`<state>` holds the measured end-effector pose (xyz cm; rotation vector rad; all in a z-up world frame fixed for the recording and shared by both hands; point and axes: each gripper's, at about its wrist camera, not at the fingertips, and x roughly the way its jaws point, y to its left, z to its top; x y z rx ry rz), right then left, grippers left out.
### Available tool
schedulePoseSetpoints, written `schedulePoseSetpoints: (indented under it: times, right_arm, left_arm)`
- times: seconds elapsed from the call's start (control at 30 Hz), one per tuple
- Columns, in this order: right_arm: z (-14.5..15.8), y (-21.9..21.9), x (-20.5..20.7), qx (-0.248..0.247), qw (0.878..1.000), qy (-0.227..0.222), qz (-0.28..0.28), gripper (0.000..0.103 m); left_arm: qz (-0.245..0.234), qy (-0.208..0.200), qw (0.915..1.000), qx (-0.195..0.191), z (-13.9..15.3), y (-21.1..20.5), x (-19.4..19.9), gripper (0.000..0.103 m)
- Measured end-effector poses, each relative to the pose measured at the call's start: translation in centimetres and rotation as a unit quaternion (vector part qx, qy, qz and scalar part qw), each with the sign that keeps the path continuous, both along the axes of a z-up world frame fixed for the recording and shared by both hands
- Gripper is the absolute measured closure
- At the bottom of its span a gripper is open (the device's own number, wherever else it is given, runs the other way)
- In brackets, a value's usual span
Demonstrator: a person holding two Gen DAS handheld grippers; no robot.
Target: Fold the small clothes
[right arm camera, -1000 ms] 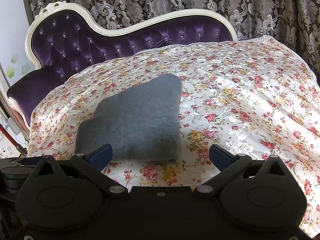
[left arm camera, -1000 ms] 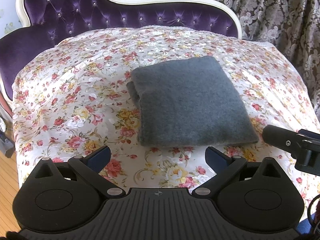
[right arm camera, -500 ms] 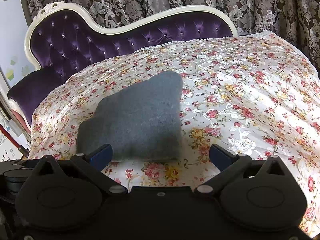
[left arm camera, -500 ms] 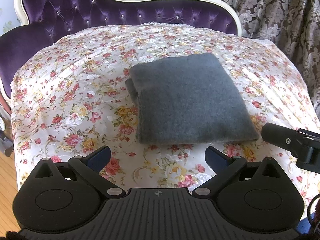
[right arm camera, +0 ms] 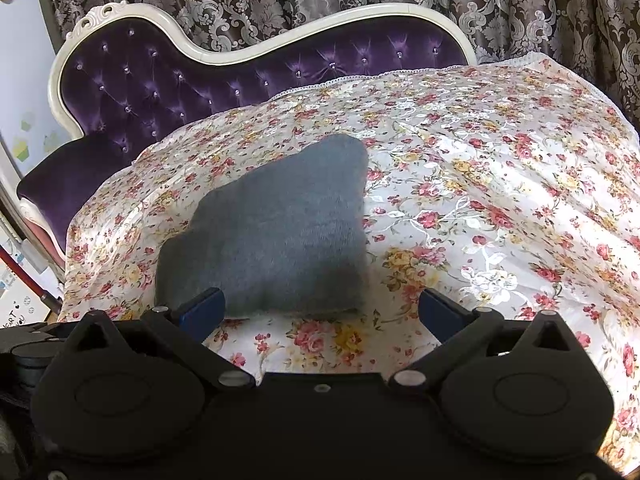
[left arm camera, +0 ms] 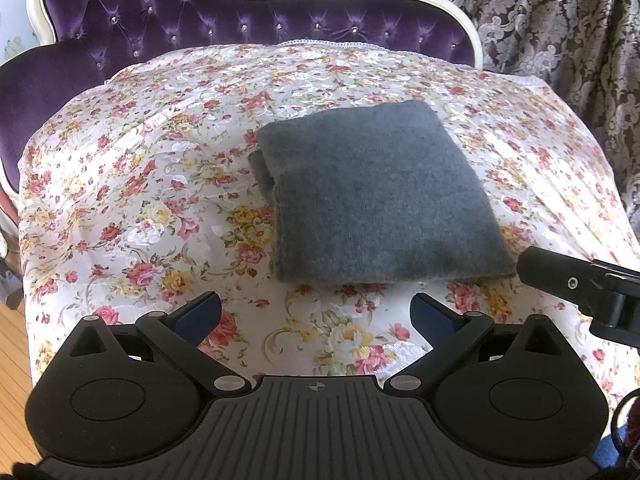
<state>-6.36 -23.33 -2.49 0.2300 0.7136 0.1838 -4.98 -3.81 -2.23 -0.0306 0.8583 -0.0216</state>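
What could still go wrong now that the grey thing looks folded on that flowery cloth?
The folded grey garment shows loose layers poking out at its left edge, so a nudge there may undo the fold. The floral sheet looks glossy and wrinkled; dragging the garment could bunch it. Both the left gripper and right gripper are open close to its near edge, and a careless sweep might snag the knit.

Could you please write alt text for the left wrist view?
A folded grey knit garment lies on a floral cloth, just beyond the open, empty left hand-held gripper. A purple tufted sofa back stands behind.
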Motion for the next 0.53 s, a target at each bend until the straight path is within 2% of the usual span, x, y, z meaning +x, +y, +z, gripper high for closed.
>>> schedulePoseSetpoints:
  times: [0.53]
  right_arm:
    - [-0.29, 0.01, 0.25, 0.008, 1.000, 0.009, 0.001, 0.000]
  left_arm:
    - [-0.002, 0.004, 1.0000, 0.001, -0.28, -0.13, 0.07, 0.001]
